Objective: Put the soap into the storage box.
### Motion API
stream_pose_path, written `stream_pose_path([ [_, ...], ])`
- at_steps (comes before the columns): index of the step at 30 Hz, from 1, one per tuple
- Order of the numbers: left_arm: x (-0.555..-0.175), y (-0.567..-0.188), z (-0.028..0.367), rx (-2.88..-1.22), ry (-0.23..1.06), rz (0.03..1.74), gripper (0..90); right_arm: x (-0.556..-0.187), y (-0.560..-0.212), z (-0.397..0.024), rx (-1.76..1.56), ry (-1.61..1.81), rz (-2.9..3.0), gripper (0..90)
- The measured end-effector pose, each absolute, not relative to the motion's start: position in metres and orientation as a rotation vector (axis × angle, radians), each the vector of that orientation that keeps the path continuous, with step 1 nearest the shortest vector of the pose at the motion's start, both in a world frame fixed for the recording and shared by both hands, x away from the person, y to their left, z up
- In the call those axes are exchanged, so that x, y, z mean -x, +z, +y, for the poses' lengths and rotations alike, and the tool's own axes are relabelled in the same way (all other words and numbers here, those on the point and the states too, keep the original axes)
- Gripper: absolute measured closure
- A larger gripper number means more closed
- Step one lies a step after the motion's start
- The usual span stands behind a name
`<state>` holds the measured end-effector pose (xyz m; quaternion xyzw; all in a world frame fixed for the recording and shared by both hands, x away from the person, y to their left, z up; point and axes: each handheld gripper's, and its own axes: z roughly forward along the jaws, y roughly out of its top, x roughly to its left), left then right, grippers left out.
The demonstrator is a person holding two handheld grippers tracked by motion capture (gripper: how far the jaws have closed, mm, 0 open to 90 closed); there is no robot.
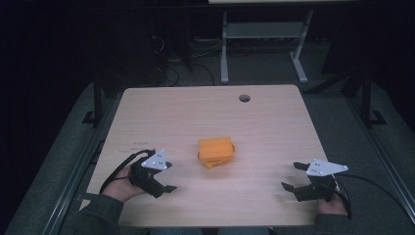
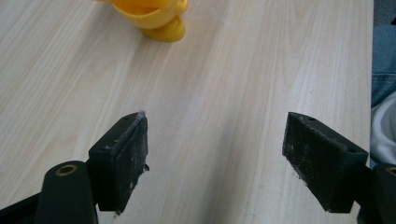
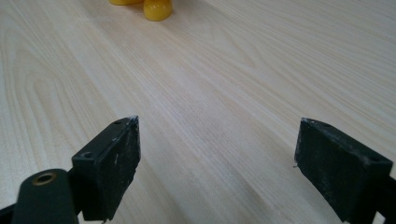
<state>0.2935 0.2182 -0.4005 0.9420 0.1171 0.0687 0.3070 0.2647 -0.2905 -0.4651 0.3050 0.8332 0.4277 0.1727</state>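
Observation:
An orange-yellow plastic object (image 1: 216, 152), boxy on top with rounded feet, sits near the middle of the light wooden table (image 1: 205, 112). My left gripper (image 1: 164, 183) rests at the front left of the table, open, nothing between its jaws. At the front right my right gripper (image 1: 292, 176) is open as well, jaws wide apart over bare wood. The left gripper view catches the object's (image 2: 159, 18) lower edge at the top. One yellow foot of the object (image 3: 156, 9) peeks in at the top of the right gripper view.
A round cable hole (image 1: 244, 98) lies near the table's far edge. A white desk frame (image 1: 264, 44) stands on the floor beyond. A blue sleeve and something white (image 2: 384, 93) lie past the table edge in the left gripper view.

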Motion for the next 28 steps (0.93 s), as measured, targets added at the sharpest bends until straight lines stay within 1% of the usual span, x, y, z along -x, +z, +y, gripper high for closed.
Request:
stream_pose_path([
  [12,-0.285,-0.415,0.230,-2.470,0.176,0.358,21.7,-0.265,-0.466,-0.290,-0.864,1.209,2.363,13.7],
  [18,-0.281,-0.422,0.237,-2.453,0.193,0.387,21.7,-0.265,-0.466,-0.290,-0.867,1.210,2.363,13.7],
  [20,-0.279,-0.424,0.239,-2.435,0.207,0.401,21.7,-0.265,-0.467,-0.290,-0.868,1.210,2.363,13.7],
  [22,-0.275,-0.430,0.243,-2.378,0.242,0.440,21.4,-0.265,-0.467,-0.290,-0.870,1.208,2.365,13.7],
  [23,-0.273,-0.432,0.244,-2.356,0.231,0.451,21.5,-0.265,-0.467,-0.289,-0.870,1.209,2.366,13.7],
  [24,-0.271,-0.435,0.244,-2.370,0.224,0.450,21.7,-0.265,-0.467,-0.289,-0.868,1.209,2.366,13.7],
  [26,-0.268,-0.438,0.242,-2.405,0.266,0.444,20.7,-0.265,-0.467,-0.289,-0.868,1.211,2.367,13.7],
  [28,-0.269,-0.439,0.240,-2.413,0.261,0.444,19.5,-0.265,-0.467,-0.289,-0.862,1.211,2.371,13.7],
])
